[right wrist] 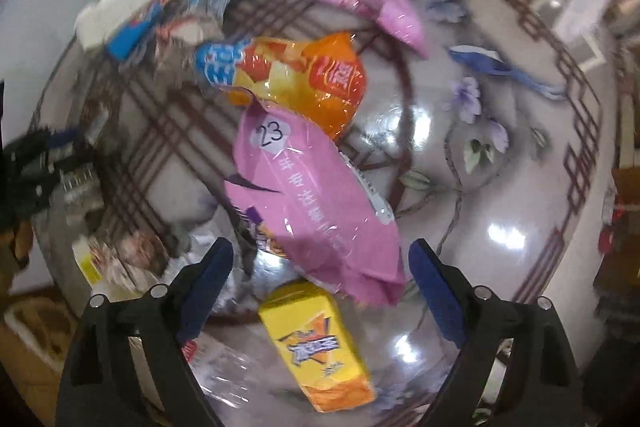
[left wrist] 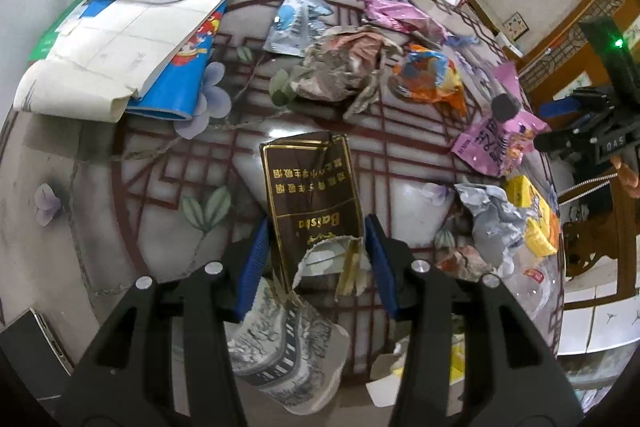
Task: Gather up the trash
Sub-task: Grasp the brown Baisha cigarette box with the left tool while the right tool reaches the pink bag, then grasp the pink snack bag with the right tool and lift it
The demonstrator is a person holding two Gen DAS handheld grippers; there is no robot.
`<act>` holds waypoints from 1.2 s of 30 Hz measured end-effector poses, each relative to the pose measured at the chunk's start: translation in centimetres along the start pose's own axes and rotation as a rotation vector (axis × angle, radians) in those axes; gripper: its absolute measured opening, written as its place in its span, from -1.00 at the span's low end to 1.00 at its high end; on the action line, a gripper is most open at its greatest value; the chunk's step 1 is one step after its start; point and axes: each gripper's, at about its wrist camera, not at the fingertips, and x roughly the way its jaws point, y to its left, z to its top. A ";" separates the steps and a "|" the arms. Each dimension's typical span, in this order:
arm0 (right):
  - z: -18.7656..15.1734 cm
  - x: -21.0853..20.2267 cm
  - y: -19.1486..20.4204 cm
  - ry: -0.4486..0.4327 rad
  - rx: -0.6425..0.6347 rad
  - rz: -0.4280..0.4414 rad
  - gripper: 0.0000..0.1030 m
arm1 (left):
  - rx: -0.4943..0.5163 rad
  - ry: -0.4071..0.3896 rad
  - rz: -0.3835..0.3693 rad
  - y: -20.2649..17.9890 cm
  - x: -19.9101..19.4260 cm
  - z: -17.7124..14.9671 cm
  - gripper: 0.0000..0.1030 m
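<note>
**Between the blue pads: a torn brown carton and a pink wrapper**

Between the left gripper [left wrist: 316,259]'s blue ribbed pads [left wrist: 256,259] lies a flattened brown cigarette carton with gold edging and a torn near end [left wrist: 310,195]. The jaws stand spread on either side of it; whether the pads touch its edges cannot be told. The carton is probably light, thin card: stiff enough along its length to be pinched across the width, but weak and likely to tear further at the ragged near end, so the intact middle looks the better hold. Just below it rests a crumpled grey printed paper [left wrist: 284,339].

The right gripper [right wrist: 320,275] is likewise spread wide and holds nothing. It points down and forward over a glossy pink plastic snack wrapper marked 23 [right wrist: 316,203], with a yellow-orange drink carton [right wrist: 320,343] near its fingers. The wrapper should be feather-light, soft and slippery; a fold or crimped end would hold better than the flat face. This view is blurred, so fine contact is unclear.

Farther out on the patterned glossy round table [left wrist: 120,195] lie an orange crisp bag [right wrist: 304,75], a crumpled brownish paper wad [left wrist: 340,67], another pink wrapper [left wrist: 400,13] and a stack of papers and books [left wrist: 132,43] at far left.
</note>
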 end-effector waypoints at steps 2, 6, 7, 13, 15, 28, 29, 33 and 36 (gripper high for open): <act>0.7 0.9 -0.4 0.049 -0.030 0.029 0.68 | -0.014 0.004 0.000 0.4 0.2 0.2 -0.10; 1.6 2.5 -0.9 0.122 -0.061 0.083 0.68 | -0.024 0.011 0.000 0.7 0.6 0.5 -0.10; 1.9 2.8 -1.0 0.133 -0.067 0.083 0.68 | -0.022 0.012 0.001 0.6 0.7 0.6 -0.10; 1.7 4.9 -0.3 0.187 -0.095 0.071 0.68 | -0.026 0.022 0.001 0.4 1.1 0.7 -0.10; 1.2 5.1 0.1 0.175 -0.102 0.086 0.50 | -0.028 0.025 0.000 0.4 1.2 0.6 -0.10; -5.4 -5.4 2.0 -0.266 0.105 0.148 0.03 | 0.002 -0.079 -0.010 -1.5 -2.8 0.9 -0.10; -6.2 -6.4 2.0 -0.314 0.145 0.137 0.03 | 0.005 -0.093 -0.016 -1.7 -3.3 0.9 -0.10; -10.3 -10.3 3.0 -0.542 0.406 -0.040 0.03 | 0.030 -0.158 -0.029 -3.5 -5.7 0.8 -0.10; -14.8 -11.9 4.8 -0.682 0.579 -0.128 0.03 | 0.050 -0.198 -0.033 -5.0 -7.2 0.7 -0.10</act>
